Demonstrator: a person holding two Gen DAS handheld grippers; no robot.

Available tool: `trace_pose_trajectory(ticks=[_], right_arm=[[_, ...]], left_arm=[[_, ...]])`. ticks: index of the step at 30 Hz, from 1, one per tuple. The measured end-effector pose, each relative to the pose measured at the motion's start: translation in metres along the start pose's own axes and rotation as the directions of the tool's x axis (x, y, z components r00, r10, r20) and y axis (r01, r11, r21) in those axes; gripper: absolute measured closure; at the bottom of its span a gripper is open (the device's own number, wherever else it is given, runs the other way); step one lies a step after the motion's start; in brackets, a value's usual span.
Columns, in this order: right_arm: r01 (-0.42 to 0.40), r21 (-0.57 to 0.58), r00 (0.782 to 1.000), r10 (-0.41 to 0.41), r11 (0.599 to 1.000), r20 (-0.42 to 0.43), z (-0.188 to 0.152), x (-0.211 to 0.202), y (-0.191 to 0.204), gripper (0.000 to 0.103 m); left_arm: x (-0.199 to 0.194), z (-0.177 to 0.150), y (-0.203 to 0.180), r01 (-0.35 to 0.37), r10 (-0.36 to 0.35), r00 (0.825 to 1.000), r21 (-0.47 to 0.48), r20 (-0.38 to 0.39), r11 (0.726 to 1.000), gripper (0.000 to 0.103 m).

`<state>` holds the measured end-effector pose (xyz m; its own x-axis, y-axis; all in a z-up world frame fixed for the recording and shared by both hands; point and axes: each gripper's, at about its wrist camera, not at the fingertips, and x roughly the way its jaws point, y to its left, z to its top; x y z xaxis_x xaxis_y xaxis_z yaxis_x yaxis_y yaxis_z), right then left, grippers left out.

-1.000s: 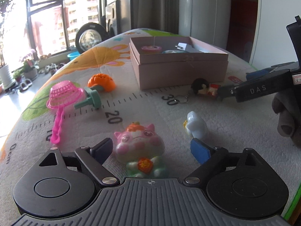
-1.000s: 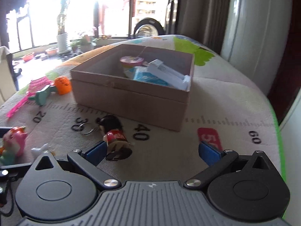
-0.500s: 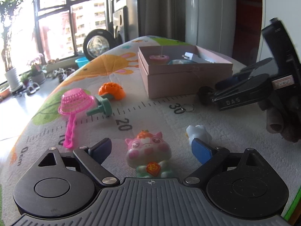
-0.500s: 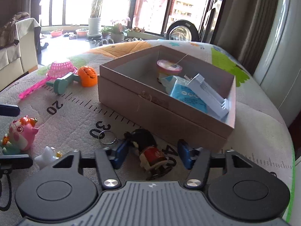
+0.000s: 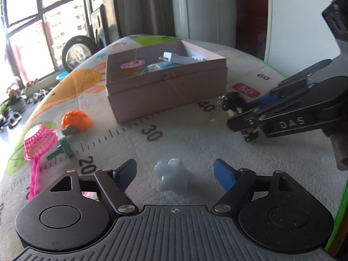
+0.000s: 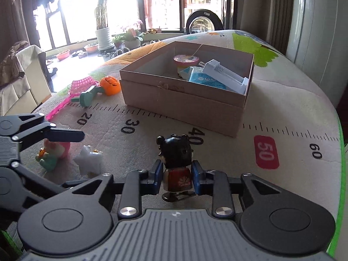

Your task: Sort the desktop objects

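My right gripper (image 6: 177,177) is shut on a black-haired doll keychain (image 6: 176,163) in a red dress and holds it upright above the mat; it also shows in the left wrist view (image 5: 236,104). My left gripper (image 5: 174,174) is open around a white star-shaped toy (image 5: 173,177), not touching it. The white toy (image 6: 90,159) and a pink pig figurine (image 6: 54,152) lie by the left gripper's fingers (image 6: 65,135). The open pink box (image 5: 167,91) holds a pink cup, a blue packet and a white charger.
An orange toy (image 5: 76,120), a green stamp (image 5: 62,151) and a pink net scoop (image 5: 38,145) lie left on the ruler-printed mat (image 5: 152,133). The mat's green edge (image 6: 340,174) runs along the right. A window and plants are beyond.
My right gripper has closed on the doll keychain and lifted it upright. My left gripper has shifted right, from around the pig figurine to around the white toy.
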<state>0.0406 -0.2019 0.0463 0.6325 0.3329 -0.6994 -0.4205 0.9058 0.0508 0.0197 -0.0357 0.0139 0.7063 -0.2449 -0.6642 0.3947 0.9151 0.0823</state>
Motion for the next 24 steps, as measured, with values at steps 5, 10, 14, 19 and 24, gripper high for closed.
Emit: trace_pose_trajectory(ticks=[5,10,14,19,24], right_arm=[[-0.003,-0.028,1.0,0.003,1.0,0.014,-0.005,-0.004,0.003,0.074],[0.051,-0.074,0.999,-0.05,0.996,0.022,-0.01,0.007,0.011,0.051],[0.057,-0.116,0.998,-0.053,0.992,0.033,-0.014,0.011,0.017,0.048],[0.054,-0.074,0.998,-0.051,0.996,0.038,-0.001,0.023,0.012,0.047],[0.064,-0.004,0.998,-0.064,0.998,0.019,0.009,0.037,0.005,0.058]], left_arm=[[0.004,-0.001,0.0,0.024,-0.024,0.999,-0.012,-0.021,1.0,0.036],[-0.006,-0.005,0.0,-0.008,0.008,1.0,0.009,-0.015,1.0,0.06],[-0.014,-0.012,0.006,-0.029,0.029,0.999,-0.005,-0.022,1.0,0.059],[-0.016,-0.011,0.006,-0.023,0.023,0.999,-0.015,-0.022,1.0,0.05],[-0.009,-0.008,0.002,-0.014,0.014,1.0,-0.018,-0.024,1.0,0.048]])
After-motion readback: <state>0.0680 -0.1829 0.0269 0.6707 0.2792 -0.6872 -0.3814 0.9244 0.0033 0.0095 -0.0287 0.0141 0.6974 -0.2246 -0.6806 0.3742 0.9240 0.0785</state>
